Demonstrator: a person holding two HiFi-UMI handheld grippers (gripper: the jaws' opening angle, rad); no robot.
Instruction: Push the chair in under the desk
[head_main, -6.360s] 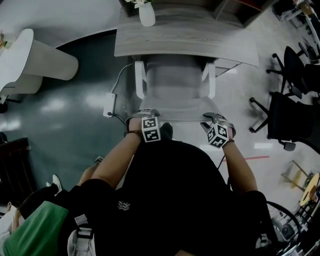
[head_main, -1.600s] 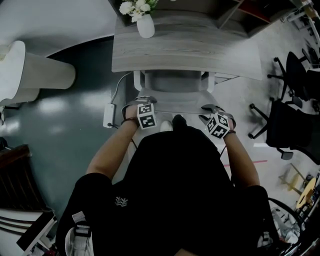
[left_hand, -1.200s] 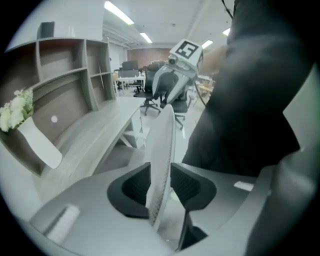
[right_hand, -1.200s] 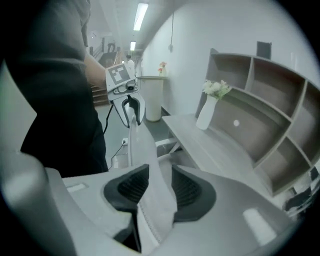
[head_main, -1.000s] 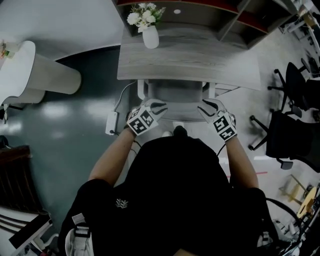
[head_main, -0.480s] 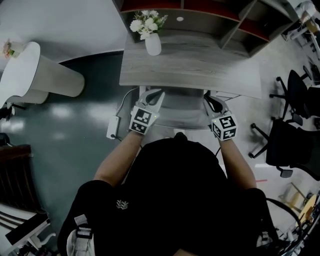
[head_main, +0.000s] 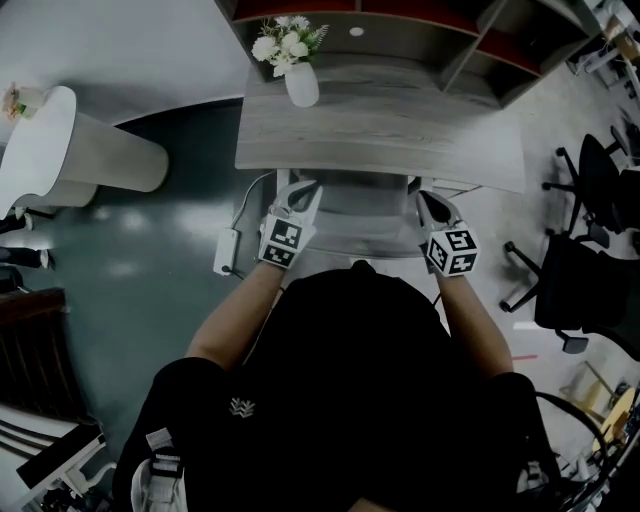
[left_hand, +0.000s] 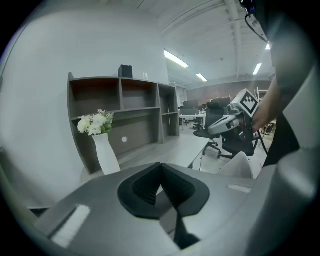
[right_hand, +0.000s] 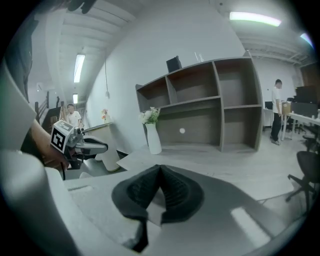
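Two tools are filling our hands, the left tongs (head_main: 311, 187) and the right tongs (head_main: 425, 197), both pointing toward the grey wood-grain desk (head_main: 400, 130). The left tongs are sitting closed, pad against pad with nothing between, by the desk's front edge near its left end. The right tongs have just been closing and are now meeting pad on pad, likewise empty, by the same edge further right. The pale grey chair (head_main: 362, 218) is standing tucked under the desk's front edge, only its back showing between the tongs. Whether either is touching it we cannot tell. A white vase of white flowers (head_main: 299, 80) is standing on the desk's far left corner, and a dark open shelf unit (head_main: 420, 30) is rising behind the desk.
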